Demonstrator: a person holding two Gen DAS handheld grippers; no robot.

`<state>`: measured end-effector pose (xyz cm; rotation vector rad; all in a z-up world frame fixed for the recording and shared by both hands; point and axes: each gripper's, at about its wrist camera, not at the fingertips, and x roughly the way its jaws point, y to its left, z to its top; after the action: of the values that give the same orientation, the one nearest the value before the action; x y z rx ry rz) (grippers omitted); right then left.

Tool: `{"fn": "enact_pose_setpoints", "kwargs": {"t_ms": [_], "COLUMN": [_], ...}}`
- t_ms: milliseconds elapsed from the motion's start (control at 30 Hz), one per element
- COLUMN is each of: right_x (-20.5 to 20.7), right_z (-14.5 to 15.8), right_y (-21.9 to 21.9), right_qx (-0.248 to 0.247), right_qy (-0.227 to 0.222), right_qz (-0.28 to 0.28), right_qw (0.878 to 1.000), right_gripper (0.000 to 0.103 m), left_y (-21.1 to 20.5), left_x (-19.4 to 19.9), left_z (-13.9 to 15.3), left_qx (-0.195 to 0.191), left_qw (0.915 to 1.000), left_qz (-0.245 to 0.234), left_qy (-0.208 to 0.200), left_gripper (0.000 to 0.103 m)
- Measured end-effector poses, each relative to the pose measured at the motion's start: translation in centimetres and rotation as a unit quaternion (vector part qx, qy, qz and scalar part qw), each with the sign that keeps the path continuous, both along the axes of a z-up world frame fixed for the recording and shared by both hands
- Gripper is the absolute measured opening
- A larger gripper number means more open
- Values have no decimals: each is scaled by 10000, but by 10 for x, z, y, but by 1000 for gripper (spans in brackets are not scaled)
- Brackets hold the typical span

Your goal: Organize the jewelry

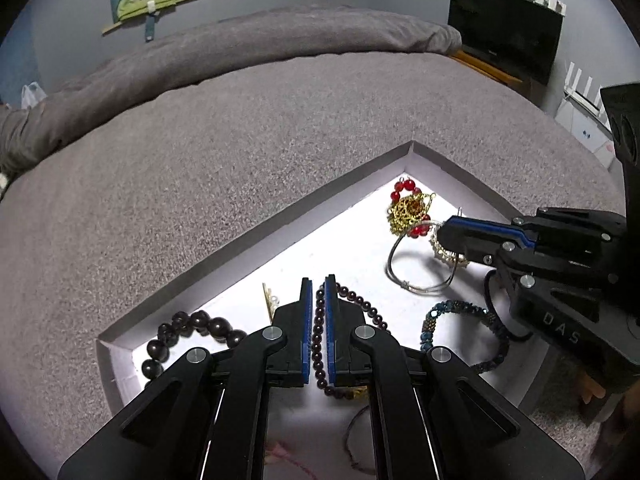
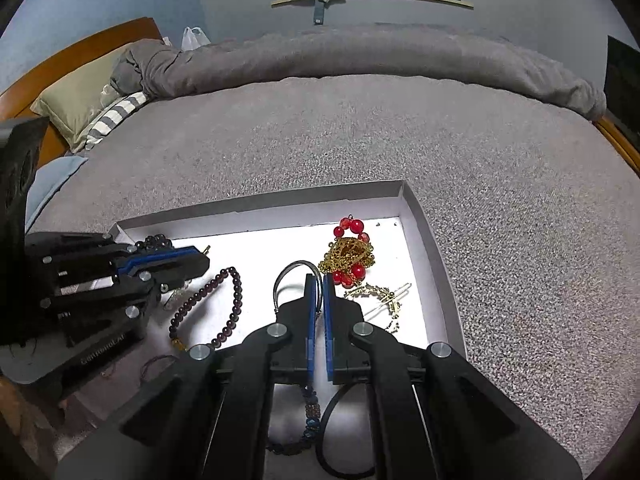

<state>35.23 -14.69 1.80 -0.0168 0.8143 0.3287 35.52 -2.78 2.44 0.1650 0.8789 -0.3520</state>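
A shallow white box (image 1: 280, 220) (image 2: 260, 200) lies on the grey bed cover with the jewelry in it. My right gripper (image 2: 319, 280) (image 1: 439, 231) is shut on a silver wire bangle (image 2: 294, 269) (image 1: 394, 256), whose loop stands up from the box floor. My left gripper (image 1: 319, 285) (image 2: 203, 258) is shut with nothing gripped. A dark red bead strand (image 1: 318, 332) (image 2: 234, 304) lies beneath it and shows through the slit between its fingers. A red-bead and gold filigree piece (image 1: 410, 208) (image 2: 350, 256) rests in the far corner.
Also in the box: a big dark bead bracelet (image 1: 188, 328), a blue-green beaded bracelet (image 1: 460, 312), a gold leaf clip (image 2: 376, 296), a black cord loop (image 2: 332, 412). A rolled grey duvet (image 2: 360, 56) lines the far bed edge, with pillows (image 2: 80, 100) at the left.
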Motion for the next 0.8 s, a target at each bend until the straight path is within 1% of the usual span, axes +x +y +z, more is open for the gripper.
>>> {"fn": "enact_pose_setpoints", "kwargs": {"t_ms": [33, 100, 133, 167, 200, 300, 367, 433, 633, 800], "right_x": [0, -1, -2, -4, -7, -20, -32, -45, -89, -126], "right_z": [1, 3, 5, 7, 10, 19, 24, 29, 45, 61], "right_y": [0, -2, -3, -5, -7, -14, -18, -23, -42, -45], "right_qx": [-4, 44, 58, 69, 69, 128, 190, 187, 226, 161], "right_qy": [-21, -57, -70, -95, -139, -262, -322, -379, -571, -763], "right_qz": [-18, -68, -85, -110, -145, -211, -239, -257, -391, -371], "right_qw": [10000, 10000, 9999, 9999, 9998, 9994, 9990, 9988, 9973, 9963], "right_gripper": [6, 15, 22, 22, 22, 22, 27, 31, 31, 31], "left_y": [1, 3, 4, 6, 8, 13, 16, 17, 17, 13], "left_x": [-1, -4, -8, -10, -15, -28, -39, -53, -85, -125], "left_z": [1, 5, 8, 12, 17, 30, 38, 46, 62, 75], "left_qx": [-9, -27, -34, -55, -97, -173, -196, -215, -264, -237], "left_qw": [10000, 9999, 9995, 9990, 9983, 9971, 9961, 9950, 9941, 9924], "left_qz": [15, 91, 162, 207, 245, 329, 368, 385, 360, 303], "left_qy": [-27, -141, -279, -391, -512, -671, -781, -897, -991, -1168], "left_gripper": [6, 18, 36, 46, 47, 48, 52, 54, 55, 56]}}
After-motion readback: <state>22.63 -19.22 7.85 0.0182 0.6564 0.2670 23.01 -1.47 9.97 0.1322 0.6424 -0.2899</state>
